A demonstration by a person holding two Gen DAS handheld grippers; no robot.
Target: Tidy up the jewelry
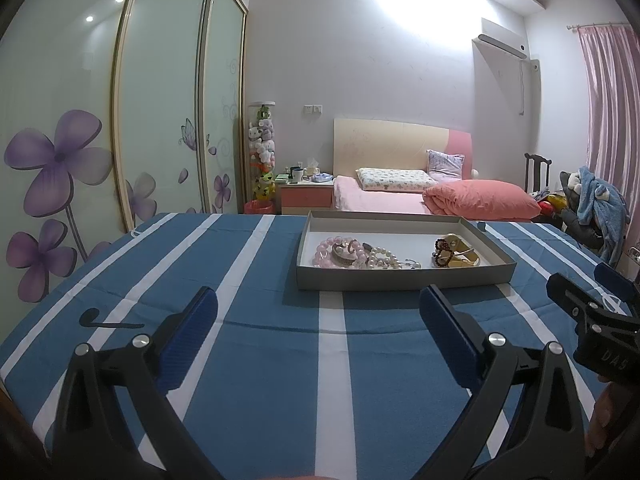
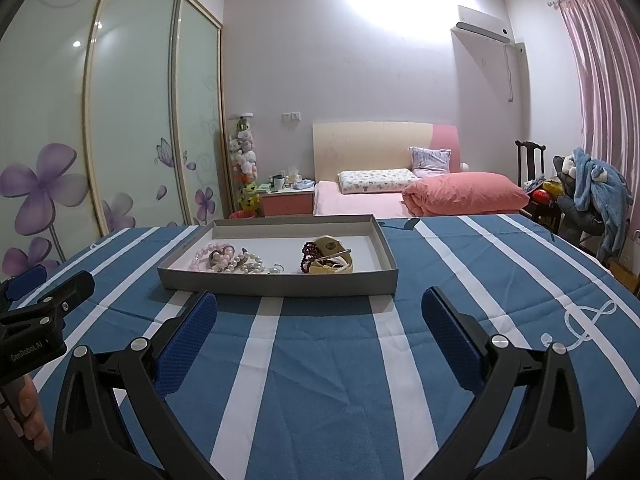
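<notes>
With both the left claw (image 1: 318,312) and the right claw (image 2: 320,312) hovering wide and empty, the jewelry (image 2: 236,260) is lying tangled in the shallow tray (image 2: 280,282) just ahead, where one strand is risking dragging its neighbours out.

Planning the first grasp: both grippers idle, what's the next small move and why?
Probably ease the left gripper forward toward the pink bead bracelet at the left end of the grey tray. Both grippers are open, hold nothing and sit short of the tray's near wall; the right gripper faces the dark red bead bracelet. The pink and pearl pieces lie tangled, so start at the outer edge.
</notes>
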